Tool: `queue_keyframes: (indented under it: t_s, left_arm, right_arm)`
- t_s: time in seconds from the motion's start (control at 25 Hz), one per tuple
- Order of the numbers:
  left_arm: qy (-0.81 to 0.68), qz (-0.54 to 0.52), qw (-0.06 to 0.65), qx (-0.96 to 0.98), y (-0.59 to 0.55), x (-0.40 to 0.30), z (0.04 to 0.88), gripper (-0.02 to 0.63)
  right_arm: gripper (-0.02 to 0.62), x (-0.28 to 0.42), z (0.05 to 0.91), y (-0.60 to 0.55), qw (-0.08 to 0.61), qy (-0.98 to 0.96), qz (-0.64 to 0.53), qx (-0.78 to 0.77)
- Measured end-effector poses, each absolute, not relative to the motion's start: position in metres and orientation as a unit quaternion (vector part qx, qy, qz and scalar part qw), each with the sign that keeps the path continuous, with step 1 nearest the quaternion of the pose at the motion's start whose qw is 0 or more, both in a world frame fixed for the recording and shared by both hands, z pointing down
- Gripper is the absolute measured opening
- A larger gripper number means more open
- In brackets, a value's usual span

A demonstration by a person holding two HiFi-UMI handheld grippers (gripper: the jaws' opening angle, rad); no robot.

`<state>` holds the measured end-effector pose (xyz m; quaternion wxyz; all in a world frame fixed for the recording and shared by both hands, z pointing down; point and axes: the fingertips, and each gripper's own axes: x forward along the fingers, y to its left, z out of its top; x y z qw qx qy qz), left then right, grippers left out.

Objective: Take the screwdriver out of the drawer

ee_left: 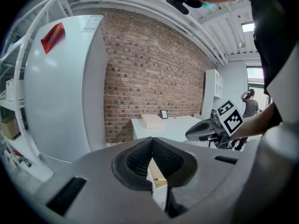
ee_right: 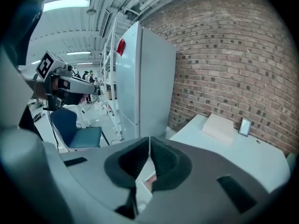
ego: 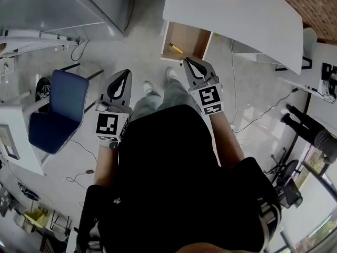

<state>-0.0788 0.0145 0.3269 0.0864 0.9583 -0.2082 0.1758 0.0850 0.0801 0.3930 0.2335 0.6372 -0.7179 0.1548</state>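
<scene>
- We find the left gripper (ego: pixel 125 75) held out ahead of the person's body. Its jaws are pressed together with nothing between them, and it stands well apart from the drawer (ego: pixel 194 38).
- The right gripper (ego: pixel 188 61) reaches further forward, its tip near the drawer's front edge. Its jaws are likewise closed and empty.
- The drawer stands pulled open beneath the white counter (ego: pixel 237 15), with its wooden bottom exposed.
- The screwdriver (ego: pixel 174 48), yellow-handled, lies inside the drawer toward the left side as the head view shows it. Neither gripper touches it.
- Beyond, a flat box (ee_right: pixel 219 125) and a small frame (ee_right: pixel 244 126) sit on the counter before the brick wall (ee_right: pixel 224 55). They have no bearing on the task.
- Our assessment is that access is secured but removal has not begun. What remains is to part one gripper's jaws, reach in, close on the screwdriver and lift it clear. We judge the right gripper the better placed for this.
</scene>
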Motion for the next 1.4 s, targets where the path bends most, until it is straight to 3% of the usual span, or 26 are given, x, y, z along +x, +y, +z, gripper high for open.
queue_keyframes:
  t_s: [0.6,1.4]
  left_arm:
    - [-0.340,0.222,0.144,0.902,0.007,-0.068,0.360,0.003]
    - [-0.440,0.266,0.194,0.836,0.030,-0.096,0.407,0.003]
  right_arm:
    - [0.025,0.124,0.513,0.031,0.299,-0.772,0.209,0.521]
    - [0.111,0.149,0.724,0.012,0.424,-0.744,0.286,0.430]
